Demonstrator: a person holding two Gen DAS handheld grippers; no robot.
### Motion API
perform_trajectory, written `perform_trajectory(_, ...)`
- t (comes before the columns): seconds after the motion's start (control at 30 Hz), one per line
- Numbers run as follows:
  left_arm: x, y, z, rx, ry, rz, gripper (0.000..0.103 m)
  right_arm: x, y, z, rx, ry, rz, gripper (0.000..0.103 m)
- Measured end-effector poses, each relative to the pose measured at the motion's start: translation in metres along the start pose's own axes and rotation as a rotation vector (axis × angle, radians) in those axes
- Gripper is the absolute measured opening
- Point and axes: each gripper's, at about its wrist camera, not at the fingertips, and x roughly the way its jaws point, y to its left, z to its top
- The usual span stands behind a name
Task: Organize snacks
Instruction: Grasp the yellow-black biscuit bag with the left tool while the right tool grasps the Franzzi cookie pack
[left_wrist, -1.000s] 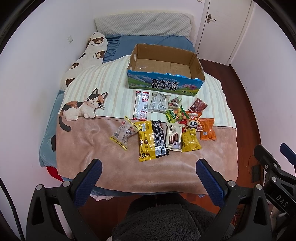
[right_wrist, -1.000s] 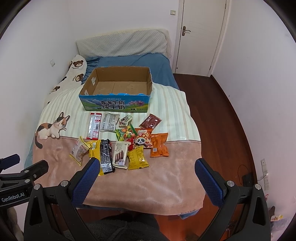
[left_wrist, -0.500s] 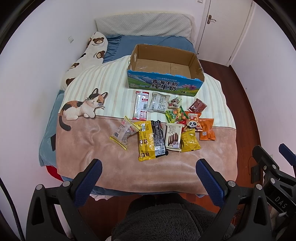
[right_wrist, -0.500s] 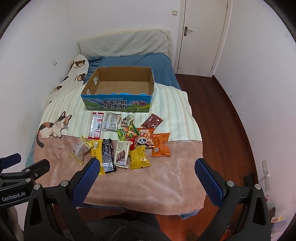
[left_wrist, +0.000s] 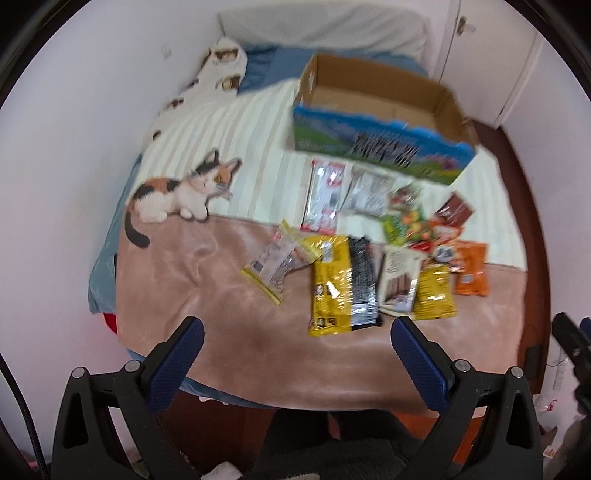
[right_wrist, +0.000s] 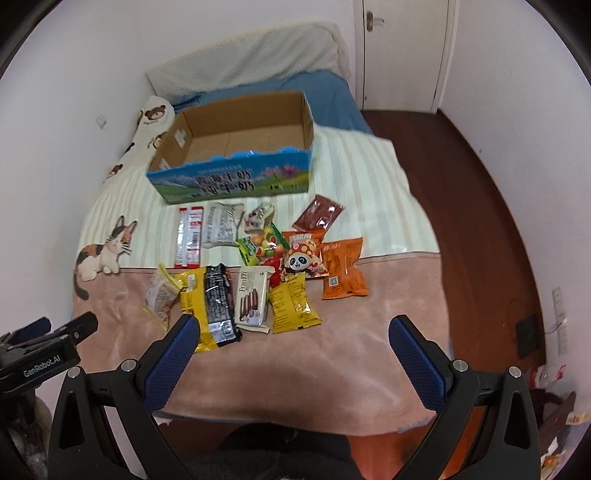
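While both grippers, left (left_wrist: 297, 352) and right (right_wrist: 293, 350), are hovering spread and empty, snacks (right_wrist: 258, 266) are lying before empty box (right_wrist: 236, 147), "Franzzi" pack (right_wrist: 253, 295) legible, "GenRobot.AI" showing on left gripper.

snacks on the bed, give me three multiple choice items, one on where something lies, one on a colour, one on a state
1. Where is the cardboard box relative to the snack packets?
A. Beyond them, toward the pillow
B. On the floor
C. On top of them

2. What colour is the packet just right of the panda packet?
A. Blue
B. Orange
C. White

3. What state is the box in?
A. Taped shut
B. Full of packets
C. Open, nothing visible inside

Answers:
1 A: the box stands on the striped part of the blanket, farther up the bed than the snacks.
2 B: the right wrist view shows an orange packet lying beside the panda one.
3 C: its top is open and only bare cardboard floor shows.
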Motion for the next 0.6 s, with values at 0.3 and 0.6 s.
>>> perform_trajectory(0.3, 0.136, -0.015, 0.014, -0.047, 0.261, -0.088, 0.103, 0.119, 0.012, 0.01, -0.027, 0.175, 0.08, 0.103)
perform_trajectory(0.6, 0.23, -0.054, 0.032, -0.033, 0.364, -0.123, 0.091, 0.186, 0.013, 0.006, -0.03, 0.274, 0.126, 0.098)
